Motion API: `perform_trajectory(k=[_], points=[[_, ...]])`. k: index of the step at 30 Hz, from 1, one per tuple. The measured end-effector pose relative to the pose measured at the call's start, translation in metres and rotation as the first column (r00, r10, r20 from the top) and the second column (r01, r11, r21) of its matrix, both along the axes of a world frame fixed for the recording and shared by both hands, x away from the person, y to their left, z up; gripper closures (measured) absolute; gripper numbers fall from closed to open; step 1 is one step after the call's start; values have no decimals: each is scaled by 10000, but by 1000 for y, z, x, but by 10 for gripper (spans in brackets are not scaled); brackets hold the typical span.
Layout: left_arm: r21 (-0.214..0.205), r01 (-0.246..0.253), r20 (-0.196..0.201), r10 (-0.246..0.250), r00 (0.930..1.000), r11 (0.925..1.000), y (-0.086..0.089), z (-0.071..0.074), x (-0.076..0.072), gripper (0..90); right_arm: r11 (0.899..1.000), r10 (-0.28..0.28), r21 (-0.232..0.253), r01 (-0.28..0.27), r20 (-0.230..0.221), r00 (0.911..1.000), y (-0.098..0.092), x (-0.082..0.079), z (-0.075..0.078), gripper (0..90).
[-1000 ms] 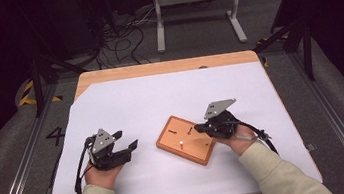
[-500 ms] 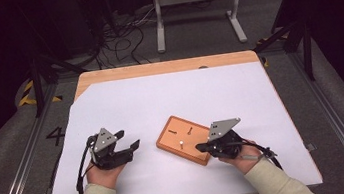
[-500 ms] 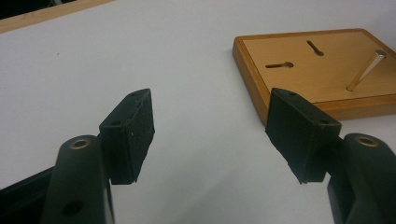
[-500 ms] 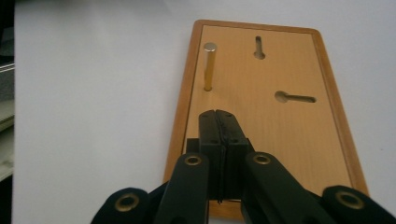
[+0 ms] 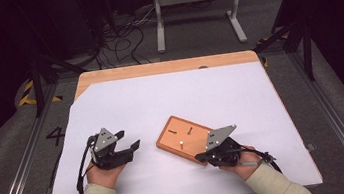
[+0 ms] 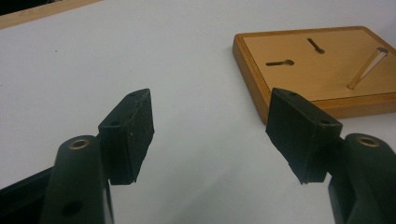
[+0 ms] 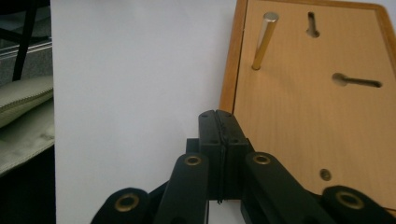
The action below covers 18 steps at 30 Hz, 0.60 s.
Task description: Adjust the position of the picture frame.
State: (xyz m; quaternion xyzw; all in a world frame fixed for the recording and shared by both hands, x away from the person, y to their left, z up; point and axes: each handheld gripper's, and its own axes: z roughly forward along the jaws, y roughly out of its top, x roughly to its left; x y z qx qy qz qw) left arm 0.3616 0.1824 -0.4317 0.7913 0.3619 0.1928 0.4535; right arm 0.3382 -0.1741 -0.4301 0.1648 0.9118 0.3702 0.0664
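Wooden board (image 5: 188, 138), carrying one upright metal peg (image 5: 181, 144) and two keyhole slots, lies flat on the white-covered worktop (image 5: 170, 97) between the two grippers. Left gripper (image 5: 126, 141) sits on the white sheet well to the board's left with its jaws spread wide and empty; in the left gripper view the board's near corner lies just beyond the right-hand jaw. Right gripper (image 7: 218, 122) is at the board's near right edge, jaws pressed together on nothing, tips over that edge.
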Motion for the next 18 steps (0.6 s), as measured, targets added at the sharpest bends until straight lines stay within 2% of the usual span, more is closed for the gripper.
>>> perform_trajectory(k=[7,11,17,18], points=[[16,28,-71,-28,10000,10000,0,0,0,323,9988,254,-410,-263,-225,9994,6,-6,-7,900],[24,39,-69,-39,10000,10000,0,0,0,323,9977,314,-588,-345,-535,9981,8,-3,-13,900],[14,34,-88,-34,10000,10000,0,0,0,322,9962,367,-770,-407,-525,9979,7,-3,-13,900],[12,40,-82,-40,10000,10000,0,0,0,322,9954,204,-928,-246,-459,9987,4,-1,-12,900]])
